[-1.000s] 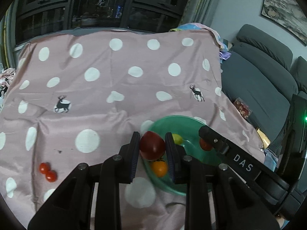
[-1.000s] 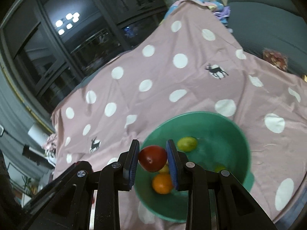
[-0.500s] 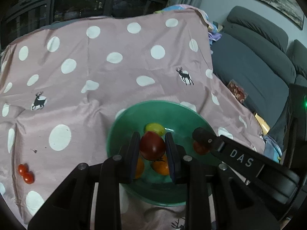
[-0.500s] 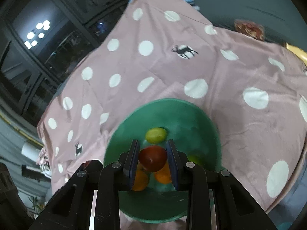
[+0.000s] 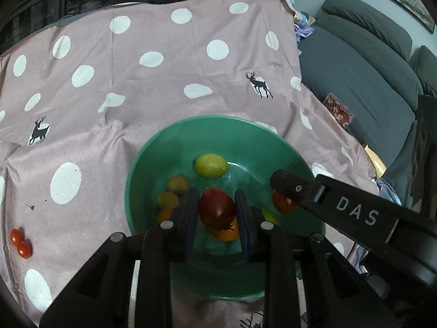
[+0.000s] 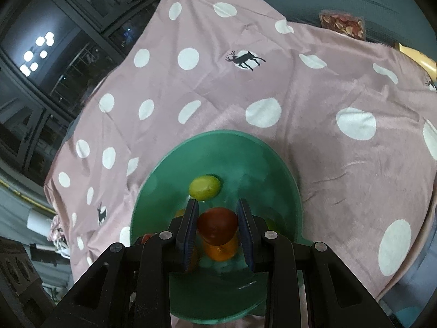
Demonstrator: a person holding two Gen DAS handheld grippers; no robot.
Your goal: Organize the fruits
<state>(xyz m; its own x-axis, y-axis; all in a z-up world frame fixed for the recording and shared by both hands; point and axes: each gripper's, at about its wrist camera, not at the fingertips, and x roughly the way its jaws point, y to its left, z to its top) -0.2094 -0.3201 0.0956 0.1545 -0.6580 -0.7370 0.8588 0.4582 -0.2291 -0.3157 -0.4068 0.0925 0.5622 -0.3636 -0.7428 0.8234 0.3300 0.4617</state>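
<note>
Left wrist view: left gripper point(image 5: 217, 211) jaws clamped on dark red tomato point(image 5: 217, 210), held above interior of green bowl point(image 5: 174, 139). Bowl holds yellow-green fruit point(image 5: 210, 165), orange ones, small red one point(image 5: 282, 205) beside right gripper finger. Two cherry tomatoes point(image 5: 20, 242) loose on polka-dot cloth point(image 5: 164, 82), well apart from bowl.

Right wrist view: right gripper point(image 6: 217, 221) jaws flank second red tomato point(image 6: 217, 223) over orange fruit point(image 6: 220, 248); gap visible right side, gripping or released — cannot tell.

Step judged: deposit into bowl. Next: part jaws, lift clear, then fetch cherry tomatoes.

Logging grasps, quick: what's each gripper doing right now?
Left gripper: closed on a dark red tomato.
Right gripper: closed on a second red tomato.
</note>
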